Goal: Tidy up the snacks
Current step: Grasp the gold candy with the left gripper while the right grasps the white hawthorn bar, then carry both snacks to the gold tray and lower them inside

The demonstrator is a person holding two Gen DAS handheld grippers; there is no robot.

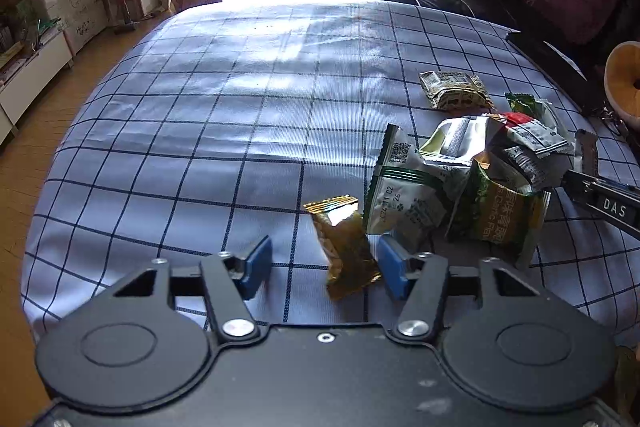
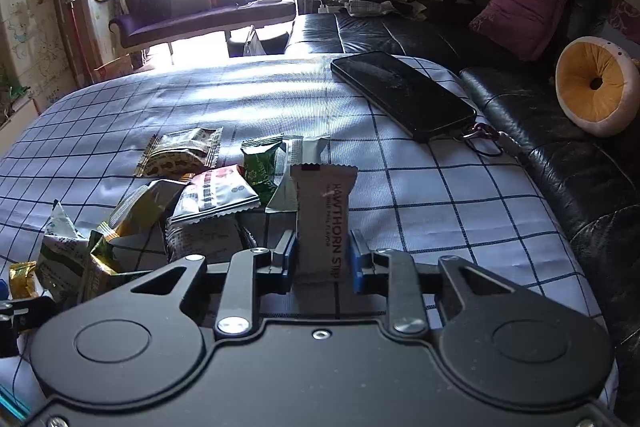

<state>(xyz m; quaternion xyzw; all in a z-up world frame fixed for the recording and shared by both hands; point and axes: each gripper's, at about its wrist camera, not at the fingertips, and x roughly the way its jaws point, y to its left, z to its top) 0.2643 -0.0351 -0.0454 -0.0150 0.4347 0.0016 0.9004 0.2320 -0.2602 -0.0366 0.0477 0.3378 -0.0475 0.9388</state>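
Checked cloth (image 1: 240, 115) covers our table; the snack pile (image 1: 472, 179) lies at two o'clock. Our left gripper (image 1: 322, 267) stands half-wide around a gold packet (image 1: 346, 251), touching only one pad. Our right gripper (image 2: 323, 261) pinches the hawthorn bar (image 2: 322, 223). Next we must grip the packet and sort both.

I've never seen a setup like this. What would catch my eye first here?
Probably the heap of snack packets on the checked tablecloth. Then the two black grippers: the right gripper has its blue pads around a hawthorn strip bar, and the left gripper straddles a small gold packet.
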